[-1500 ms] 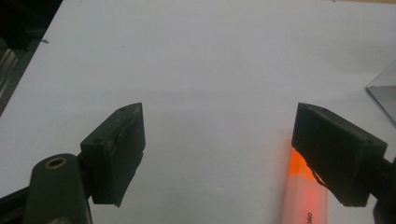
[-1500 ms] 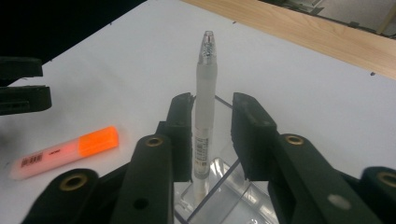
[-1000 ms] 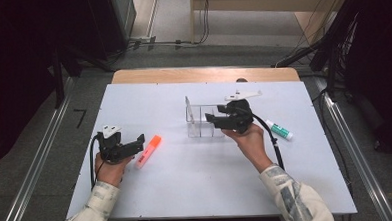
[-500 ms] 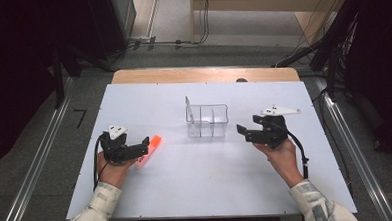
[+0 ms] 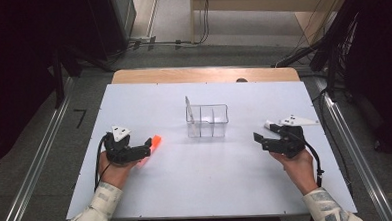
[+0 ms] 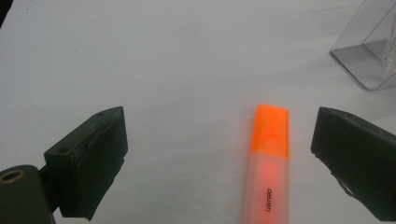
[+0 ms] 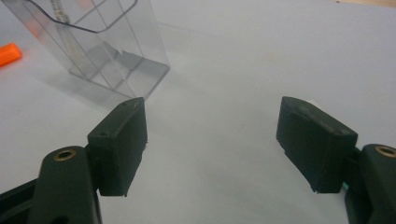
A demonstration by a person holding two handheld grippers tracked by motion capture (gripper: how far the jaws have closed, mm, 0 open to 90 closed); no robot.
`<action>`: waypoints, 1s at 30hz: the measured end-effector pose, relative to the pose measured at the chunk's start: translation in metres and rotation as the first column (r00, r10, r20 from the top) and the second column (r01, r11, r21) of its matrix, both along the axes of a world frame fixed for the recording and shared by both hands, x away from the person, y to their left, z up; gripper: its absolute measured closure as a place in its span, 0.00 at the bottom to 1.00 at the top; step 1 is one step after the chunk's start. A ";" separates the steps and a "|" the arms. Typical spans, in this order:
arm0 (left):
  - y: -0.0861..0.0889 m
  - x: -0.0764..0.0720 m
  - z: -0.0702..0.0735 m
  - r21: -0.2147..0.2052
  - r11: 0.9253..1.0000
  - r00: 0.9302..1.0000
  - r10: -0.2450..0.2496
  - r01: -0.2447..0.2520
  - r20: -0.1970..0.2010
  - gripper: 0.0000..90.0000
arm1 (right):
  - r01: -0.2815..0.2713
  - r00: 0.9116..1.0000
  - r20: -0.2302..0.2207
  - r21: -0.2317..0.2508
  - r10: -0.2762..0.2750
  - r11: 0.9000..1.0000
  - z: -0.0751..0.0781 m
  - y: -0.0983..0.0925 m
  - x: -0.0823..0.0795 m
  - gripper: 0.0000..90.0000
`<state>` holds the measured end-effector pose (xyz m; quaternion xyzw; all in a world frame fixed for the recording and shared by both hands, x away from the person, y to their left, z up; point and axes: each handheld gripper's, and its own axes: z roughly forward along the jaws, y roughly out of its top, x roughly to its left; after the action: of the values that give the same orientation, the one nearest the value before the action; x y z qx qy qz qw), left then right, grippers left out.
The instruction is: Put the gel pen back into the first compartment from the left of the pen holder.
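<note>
Left gripper view shows the two black jaws standing wide apart, low in the frame, with the orange highlighter lying flat on the white counter between them, nearer the right jaw. Nothing presses on it yet. Its bright cap points up the frame, toward the clear plastic organizer in the upper right corner.

In the high view, the left gripper sits at the lower left with the highlighter at its tips. The right gripper is at the right, jaws just opened and holding nothing.

The highlighter looks light, hard and smooth, so it could slip. Pinching the frosted body across its middle seems best.
</note>
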<state>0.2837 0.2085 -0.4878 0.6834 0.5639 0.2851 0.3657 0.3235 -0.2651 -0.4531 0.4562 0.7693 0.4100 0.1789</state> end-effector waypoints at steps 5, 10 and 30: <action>-0.004 0.002 -0.004 0.033 0.999 1.000 -0.022 0.022 -0.005 0.08 | 0.039 0.999 -0.009 -0.001 -0.039 0.999 -0.002 -0.015 -0.003 0.26; -0.007 0.006 -0.008 0.043 0.998 0.999 -0.048 0.048 -0.001 0.15 | 0.058 0.998 -0.010 -0.006 -0.058 0.998 -0.004 -0.025 -0.005 0.26; -0.027 0.025 -0.014 0.050 0.992 0.992 -0.111 0.114 -0.066 0.38 | 0.079 0.997 -0.023 0.006 -0.079 0.997 -0.004 -0.030 -0.003 0.26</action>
<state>0.3083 0.1815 -0.5021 0.7323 0.5280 0.2573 0.3445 0.3208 -0.2948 -0.4575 0.4916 0.7512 0.3999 0.1848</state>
